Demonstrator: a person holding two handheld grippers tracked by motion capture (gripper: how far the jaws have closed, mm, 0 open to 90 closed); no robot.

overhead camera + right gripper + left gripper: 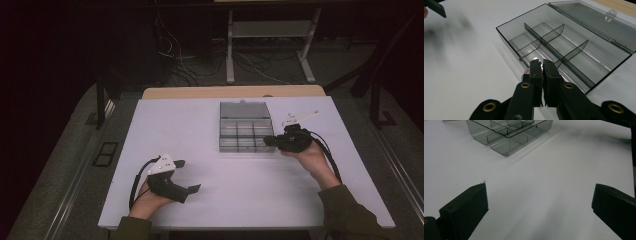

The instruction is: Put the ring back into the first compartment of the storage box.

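Clear compartment box [245, 134], lid open, at the table's [200, 130] far centre-right. Right gripper [270, 140], fingers pressed together and empty, at the box's near right corner. Left gripper [187, 176], fingers wide apart and empty, rests near left, bare table between.

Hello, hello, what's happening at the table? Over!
Left gripper open, resting on the table. Right gripper shut, holding nothing, at the near rim of the clear box. Box lid open, compartments empty. Nothing in the way.
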